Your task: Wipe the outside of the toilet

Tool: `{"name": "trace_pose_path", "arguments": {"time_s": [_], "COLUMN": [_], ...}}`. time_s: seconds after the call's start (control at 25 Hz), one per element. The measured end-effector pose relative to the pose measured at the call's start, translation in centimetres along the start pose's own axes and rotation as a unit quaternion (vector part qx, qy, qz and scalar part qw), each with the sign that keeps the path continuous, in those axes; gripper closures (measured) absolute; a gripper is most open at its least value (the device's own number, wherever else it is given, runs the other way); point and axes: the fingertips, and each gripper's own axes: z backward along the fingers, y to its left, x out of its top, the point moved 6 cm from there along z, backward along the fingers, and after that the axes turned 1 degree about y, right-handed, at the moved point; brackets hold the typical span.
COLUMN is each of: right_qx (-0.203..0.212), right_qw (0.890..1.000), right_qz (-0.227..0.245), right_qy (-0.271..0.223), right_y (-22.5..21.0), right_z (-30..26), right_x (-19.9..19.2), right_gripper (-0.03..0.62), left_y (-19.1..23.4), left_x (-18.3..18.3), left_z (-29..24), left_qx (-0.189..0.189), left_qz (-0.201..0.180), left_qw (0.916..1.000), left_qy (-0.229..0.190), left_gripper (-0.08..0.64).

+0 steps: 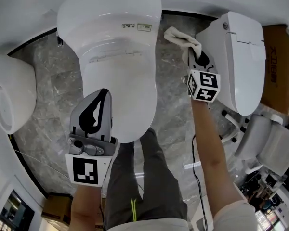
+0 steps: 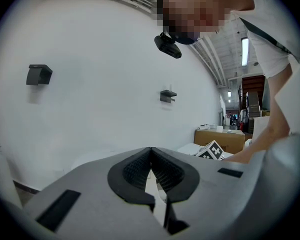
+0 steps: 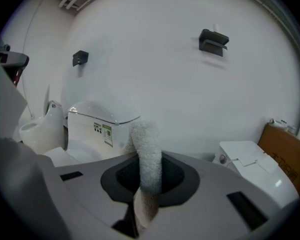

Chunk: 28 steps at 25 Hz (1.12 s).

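Standing centrally below the person in the head view, the toilet has its lid down and its tank toward the wall; the cloth hangs just beside the tank's right flank, in the gap before a second toilet; the right gripper is clamped on a bunched fold of that cloth, with most of it trailing free beyond the jaws; the left gripper is closed with nothing between its jaws and hovers over the front of the lid. Risks noted: the hold is on a narrow fold, so drag against porcelain could pull the cloth out; the gap looks tight, so the hard jaws could knock either fixture; a cable on the floor lies beside the person's leg and could snag. Not verifiable: whether the cloth touches the tank; the bowl's sides and base, hidden under the lid from above; the tank labels, too small to read; the left gripper view shows mainly bare wall.
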Motion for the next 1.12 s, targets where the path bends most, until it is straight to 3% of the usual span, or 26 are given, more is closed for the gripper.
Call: {"name": "trace_pose_path", "arguments": {"time_s": [0.24,0.48,0.6,0.84,1.12], "right_qx": [-0.027,-0.018,-0.026,-0.039,-0.027], "right_qw": [0.999,0.995,0.993,0.991,0.988], "right_qz": [-0.039,-0.077,-0.106,-0.122,-0.155], "right_qy": [0.027,0.056,0.05,0.031,-0.005], "right_y": [-1.7,-1.4,-1.7,-2.9,-2.6], "right_z": [6.2,11.5,13.6,17.4,22.2], "right_x": [0.0,0.6,1.7,5.2,9.7], "right_gripper": [0.522,0.522,0.522,0.522,0.522], "left_y": [-0.4,-1.4,-1.8,-3.1,-4.8], "left_x": [3.3,6.9,8.7,12.7,17.4], "left_z": [2.2,3.8,4.9,7.6,10.2], "left_qx": [-0.008,-0.009,-0.007,-0.001,0.009], "left_qz": [0.008,0.015,0.017,0.012,-0.003], "left_qw": [0.9999,0.9997,0.9996,0.9995,0.9986], "left_qy": [-0.01,-0.017,-0.021,-0.03,-0.052], "left_gripper": [0.543,0.543,0.543,0.543,0.543]}}
